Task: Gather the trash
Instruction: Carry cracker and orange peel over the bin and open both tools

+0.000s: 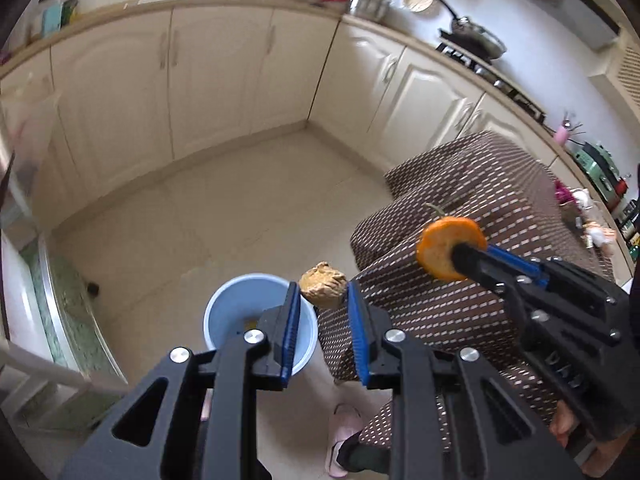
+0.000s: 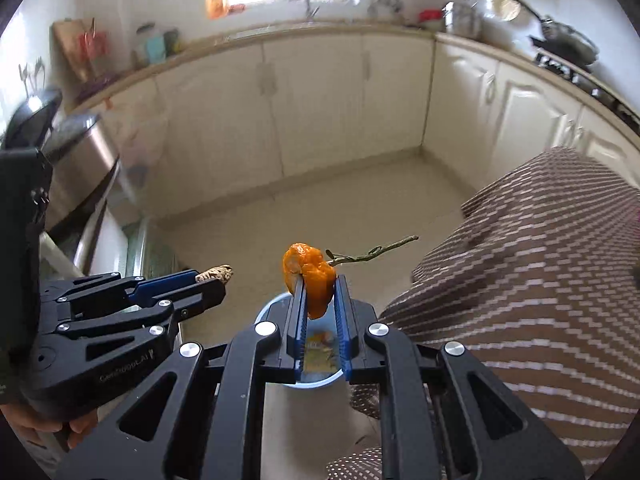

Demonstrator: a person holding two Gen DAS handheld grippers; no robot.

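My left gripper [image 1: 323, 294] is shut on a crumpled brown scrap [image 1: 323, 285], held just right of and above a light blue bin [image 1: 240, 304] on the floor. My right gripper [image 2: 320, 294] is shut on an orange peel [image 2: 310, 276] with a thin green stem [image 2: 372, 255], held over the bin [image 2: 320, 384], which holds some yellow scraps. In the left wrist view the right gripper [image 1: 456, 254] comes in from the right with the peel [image 1: 440, 246]. In the right wrist view the left gripper [image 2: 218, 280] shows at left with the brown scrap [image 2: 216, 273].
A table under a brown patterned cloth [image 1: 480, 216] stands at the right. Cream kitchen cabinets [image 1: 208, 76] run along the back and right walls, with a stove and pan [image 1: 476, 40]. A steel appliance [image 2: 80, 168] stands at the left. A pink slipper [image 1: 340, 436] is below.
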